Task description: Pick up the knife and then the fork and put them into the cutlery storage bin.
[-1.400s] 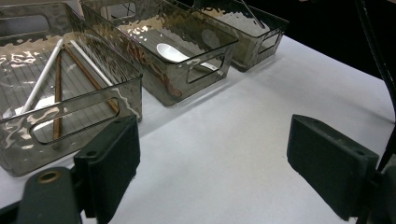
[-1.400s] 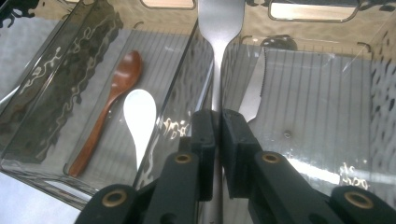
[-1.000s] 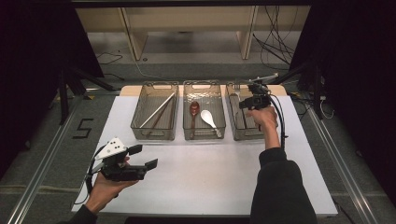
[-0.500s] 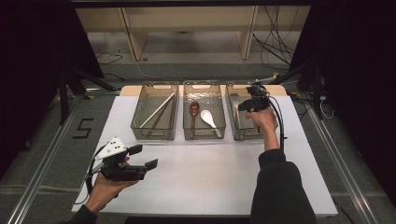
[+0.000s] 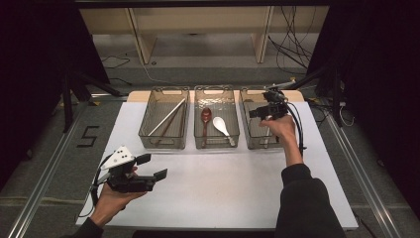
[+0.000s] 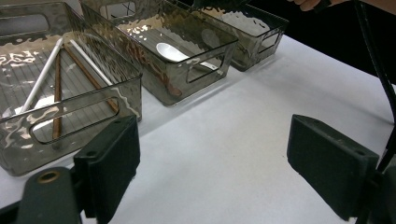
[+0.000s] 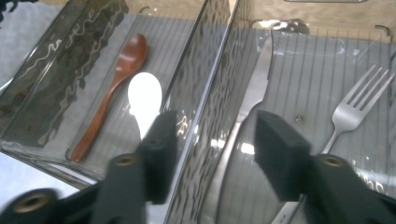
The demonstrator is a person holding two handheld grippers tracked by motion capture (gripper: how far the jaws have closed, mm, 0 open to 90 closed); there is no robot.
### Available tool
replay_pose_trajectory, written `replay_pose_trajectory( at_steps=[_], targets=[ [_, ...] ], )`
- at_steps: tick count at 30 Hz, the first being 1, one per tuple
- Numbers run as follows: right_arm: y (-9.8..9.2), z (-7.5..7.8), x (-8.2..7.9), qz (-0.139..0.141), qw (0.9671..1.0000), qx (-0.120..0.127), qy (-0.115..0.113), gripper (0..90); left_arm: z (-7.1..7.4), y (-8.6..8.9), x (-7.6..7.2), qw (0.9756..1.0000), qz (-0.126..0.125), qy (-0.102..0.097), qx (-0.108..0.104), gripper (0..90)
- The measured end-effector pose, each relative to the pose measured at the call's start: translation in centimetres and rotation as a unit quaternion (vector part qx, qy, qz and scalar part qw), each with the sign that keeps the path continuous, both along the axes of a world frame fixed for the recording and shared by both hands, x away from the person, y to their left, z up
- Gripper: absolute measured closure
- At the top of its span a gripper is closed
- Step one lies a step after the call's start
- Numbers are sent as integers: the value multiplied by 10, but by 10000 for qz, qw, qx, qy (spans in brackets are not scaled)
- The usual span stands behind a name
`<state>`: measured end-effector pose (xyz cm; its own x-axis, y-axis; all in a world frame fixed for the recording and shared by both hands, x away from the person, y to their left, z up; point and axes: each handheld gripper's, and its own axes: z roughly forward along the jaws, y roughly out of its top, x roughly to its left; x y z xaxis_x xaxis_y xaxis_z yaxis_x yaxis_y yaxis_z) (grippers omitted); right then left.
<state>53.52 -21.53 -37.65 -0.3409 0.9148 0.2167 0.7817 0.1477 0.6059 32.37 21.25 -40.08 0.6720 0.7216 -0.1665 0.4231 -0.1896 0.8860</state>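
The right gripper (image 5: pixel 258 113) hangs over the right-hand bin (image 5: pixel 246 130) of three clear smoked-plastic bins set in a row at the far side of the white table (image 5: pixel 223 188). Its jaws have just been opening and now stand partly spread with nothing pinched between them. In the right gripper view they point down into that bin, straddling the wall it shares a gap with toward the middle bin (image 7: pixel 70 84). A steel knife (image 7: pixel 259 79) lies flat on the bin floor below and between the jaws, its blade running away from the camera. A steel fork (image 7: pixel 359 105) lies just beside it, apart from the knife, tines toward the far end.

The middle bin holds a brown wooden spoon (image 5: pixel 206 119) and a white spoon (image 5: pixel 221 126), side by side. The left bin (image 5: pixel 165 144) holds a white chopstick (image 6: pixel 44 74) and brown chopsticks (image 6: pixel 57 88), crossed over one another.

The left gripper (image 5: pixel 147 167) is held low over the near left part of the table, well apart from the bins. Its jaws are spread wide and empty, pointing level toward the bins.
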Motion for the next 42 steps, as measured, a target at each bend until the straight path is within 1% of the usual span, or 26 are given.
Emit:
replay_pose_trajectory(
  at_steps=[4, 7, 9, 12, 15, 18, 21, 24, 30, 34, 36, 40, 42],
  targets=[
    [2, 1, -7, 28, 9999, -31, -118, 385, 0, 0, 0, 10000, -5, 0, 5, 167],
    [3, 3, -14, 100, 9997, 34, -210, 362, 0, 0, 0, 10000, 1, -1, 6, 166],
    [5, 5, -20, 165, 9994, 19, -312, 355, 0, 0, 0, 10000, 0, 0, 6, 167],
    [7, 9, -30, 262, 9984, 115, -484, 346, 0, 0, 0, 10000, -1, 5, 14, 167],
    [9, 15, -41, 349, 9972, 115, -656, 345, 0, 0, 0, 10000, -9, 6, 34, 167],
    [12, 20, -52, 416, 9958, 211, -783, 343, 0, 0, 0, 10000, 8, 13, 15, 167],
    [14, 22, -63, 515, 9943, 208, -907, 341, -1, 0, 0, 10000, -8, 19, 38, 166],
    [14, 22, -73, 637, 9930, 344, -935, 341, 0, 0, 0, 10000, -4, 15, 33, 166],
    [15, 18, -90, 734, 9913, 366, -1029, 330, -1, -1, 0, 10000, -11, 26, 39, 166],
    [15, 16, -96, 758, 9907, 366, -1070, 320, -1, -1, 0, 10000, -13, 30, 39, 167],
    [16, 16, -100, 772, 9897, 393, -1142, 319, -1, -1, 1, 10000, -10, 31, 41, 166],
    [16, 15, -106, 766, 9880, 504, -1241, 314, -1, -1, 2, 10000, -12, 47, 43, 166],
    [16, 14, -110, 797, 9873, 563, -1254, 311, -1, -1, 2, 10000, 6, 51, 25, 166]
  ],
)
